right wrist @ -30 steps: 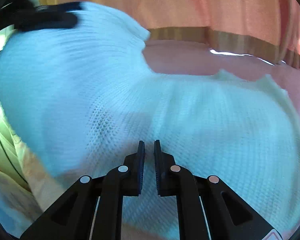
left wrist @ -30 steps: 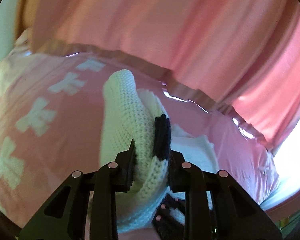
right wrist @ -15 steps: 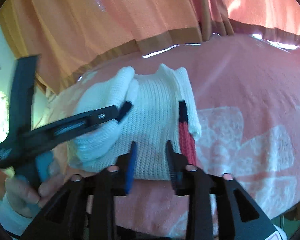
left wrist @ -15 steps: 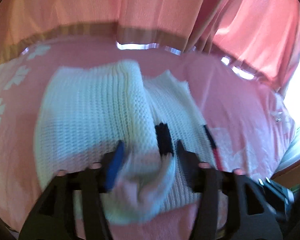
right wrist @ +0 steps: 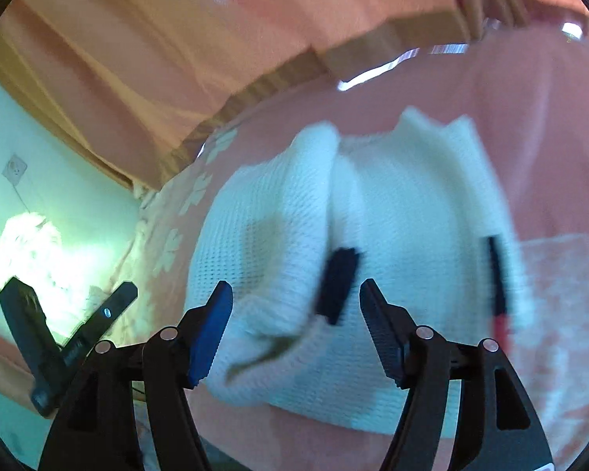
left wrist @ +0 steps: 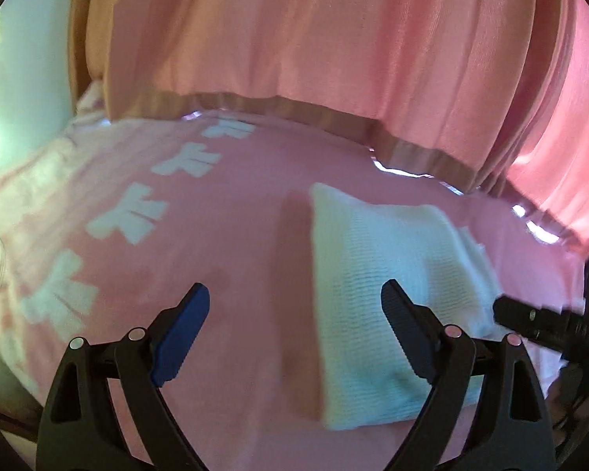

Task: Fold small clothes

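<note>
A white knitted sweater (left wrist: 388,294) lies folded on the pink bed cover (left wrist: 231,235). In the right wrist view the sweater (right wrist: 392,235) shows a sleeve laid over its body, a black cuff (right wrist: 335,284) and a black and red stripe (right wrist: 496,290). My left gripper (left wrist: 294,302) is open and empty, above the cover just left of the sweater. My right gripper (right wrist: 294,306) is open and empty, just above the sweater's near edge. The right gripper's finger (left wrist: 542,324) shows at the right of the left wrist view. The left gripper (right wrist: 70,337) shows at the lower left of the right wrist view.
Pink curtains (left wrist: 333,59) hang behind the bed. The cover has white bow patterns (left wrist: 129,212) on its left side. A pale green wall with a socket (right wrist: 13,167) stands at the left.
Both grippers have opened and let go of the sweater. The left gripper has pulled back to the left of it. The sleeve now lies folded over the body.
</note>
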Available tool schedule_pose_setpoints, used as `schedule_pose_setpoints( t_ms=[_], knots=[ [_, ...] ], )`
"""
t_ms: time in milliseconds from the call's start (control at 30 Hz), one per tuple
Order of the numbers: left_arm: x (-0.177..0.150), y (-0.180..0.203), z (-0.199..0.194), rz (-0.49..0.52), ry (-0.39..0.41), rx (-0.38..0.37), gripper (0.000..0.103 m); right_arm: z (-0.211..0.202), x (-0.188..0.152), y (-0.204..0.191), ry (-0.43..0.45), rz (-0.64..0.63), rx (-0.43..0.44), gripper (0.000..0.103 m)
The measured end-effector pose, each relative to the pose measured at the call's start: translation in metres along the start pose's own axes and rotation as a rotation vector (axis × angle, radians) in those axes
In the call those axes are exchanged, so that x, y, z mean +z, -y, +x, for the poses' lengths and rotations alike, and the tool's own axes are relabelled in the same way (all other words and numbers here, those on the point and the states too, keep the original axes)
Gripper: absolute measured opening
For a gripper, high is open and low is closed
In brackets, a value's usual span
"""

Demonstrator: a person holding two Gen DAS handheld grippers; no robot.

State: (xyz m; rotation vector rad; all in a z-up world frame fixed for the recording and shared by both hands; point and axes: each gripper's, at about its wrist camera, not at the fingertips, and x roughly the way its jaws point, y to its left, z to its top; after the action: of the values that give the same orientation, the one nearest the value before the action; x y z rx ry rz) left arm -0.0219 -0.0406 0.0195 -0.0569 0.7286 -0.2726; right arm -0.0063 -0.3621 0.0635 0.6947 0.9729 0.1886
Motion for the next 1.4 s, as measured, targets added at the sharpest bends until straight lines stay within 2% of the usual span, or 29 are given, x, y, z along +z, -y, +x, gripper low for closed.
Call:
schedule_pose_setpoints(
  t_ms=[100, 133, 167, 200, 267, 333, 400, 433, 500, 567, 600, 633, 700, 733, 800, 833, 867, 933, 1033, 1100, 1167, 1200, 1233, 1300, 1333, 1400],
  knots=[
    [-0.003, -0.006, 0.001, 0.011, -0.012, 0.001, 0.087, 0.024, -0.002, -0.012, -0.044, -0.023, -0.036, 0.066],
    [-0.004, -0.008, 0.003, 0.007, -0.024, -0.008, 0.087, 0.027, -0.003, -0.015, -0.047, -0.032, -0.043, 0.060],
    [-0.004, -0.010, 0.006, 0.000, -0.041, -0.028, 0.087, 0.032, -0.005, -0.018, -0.047, -0.043, -0.057, 0.045],
    [-0.005, -0.012, 0.008, -0.009, -0.062, -0.055, 0.087, 0.035, -0.005, -0.020, -0.050, -0.051, -0.063, 0.038],
    [-0.010, -0.011, 0.006, -0.020, -0.113, -0.140, 0.087, 0.037, -0.004, -0.023, -0.046, -0.057, -0.064, 0.028],
    [-0.016, -0.006, 0.003, -0.011, -0.161, -0.232, 0.087, 0.028, 0.000, -0.026, -0.024, -0.058, -0.030, 0.026],
    [-0.027, 0.008, 0.000, 0.058, -0.214, -0.328, 0.087, 0.009, 0.008, -0.030, 0.013, -0.061, 0.016, 0.026],
    [-0.033, 0.017, 0.000, 0.106, -0.231, -0.353, 0.087, 0.000, 0.012, -0.031, 0.028, -0.058, 0.030, 0.026],
    [-0.050, 0.043, 0.002, 0.232, -0.239, -0.335, 0.086, -0.014, 0.018, -0.029, 0.035, -0.048, 0.057, 0.026],
    [-0.062, 0.062, 0.010, 0.332, -0.235, -0.280, 0.073, -0.015, 0.022, -0.025, 0.030, -0.037, 0.057, 0.026],
    [-0.066, 0.069, 0.016, 0.365, -0.248, -0.254, 0.054, -0.016, 0.023, -0.023, 0.031, -0.028, 0.060, 0.025],
    [-0.067, 0.072, 0.023, 0.369, -0.269, -0.236, 0.039, -0.018, 0.023, -0.021, 0.035, -0.016, 0.068, 0.025],
    [-0.063, 0.066, 0.031, 0.308, -0.294, -0.232, 0.022, -0.031, 0.026, -0.020, 0.066, -0.005, 0.096, 0.024],
    [-0.058, 0.062, 0.030, 0.278, -0.296, -0.251, 0.021, -0.042, 0.025, -0.019, 0.090, -0.002, 0.110, 0.024],
    [-0.053, 0.060, 0.024, 0.247, -0.292, -0.293, 0.021, -0.063, 0.018, -0.009, 0.140, 0.003, 0.111, 0.024],
    [-0.052, 0.061, 0.023, 0.248, -0.292, -0.308, 0.021, -0.067, 0.013, 0.001, 0.153, 0.005, 0.068, 0.024],
    [-0.055, 0.063, 0.025, 0.262, -0.298, -0.306, 0.021, -0.062, 0.007, 0.018, 0.134, 0.023, -0.016, 0.024],
    [-0.061, 0.069, 0.029, 0.283, -0.321, -0.306, 0.021, -0.040, -0.008, 0.061, 0.048, 0.122, -0.108, 0.023],
    [-0.069, 0.081, 0.027, 0.337, -0.315, -0.295, 0.022, -0.031, -0.021, 0.085, 0.006, 0.203, -0.107, 0.023],
    [-0.070, 0.084, 0.019, 0.367, -0.288, -0.306, 0.023, -0.038, -0.016, 0.072, 0.025, 0.135, -0.123, 0.026],
    [-0.065, 0.083, 0.008, 0.365, -0.269, -0.333, 0.029, -0.045, -0.013, 0.061, 0.054, 0.073, -0.177, 0.030],
    [-0.061, 0.081, 0.002, 0.357, -0.255, -0.354, 0.037, -0.049, -0.012, 0.057, 0.070, 0.057, -0.190, 0.030],
    [-0.056, 0.078, -0.008, 0.337, -0.228, -0.385, 0.050, -0.052, -0.010, 0.055, 0.083, 0.050, -0.192, 0.032],
    [-0.044, 0.072, -0.024, 0.293, -0.161, -0.439, 0.065, -0.055, -0.001, 0.050, 0.094, 0.038, -0.178, 0.039],
    [-0.038, 0.070, -0.030, 0.276, -0.129, -0.458, 0.070, -0.055, 0.005, 0.049, 0.101, 0.032, -0.173, 0.044],
    [-0.026, 0.066, -0.037, 0.239, -0.069, -0.462, 0.076, -0.050, 0.017, 0.048, 0.104, 0.007, -0.164, 0.052]
  ],
)
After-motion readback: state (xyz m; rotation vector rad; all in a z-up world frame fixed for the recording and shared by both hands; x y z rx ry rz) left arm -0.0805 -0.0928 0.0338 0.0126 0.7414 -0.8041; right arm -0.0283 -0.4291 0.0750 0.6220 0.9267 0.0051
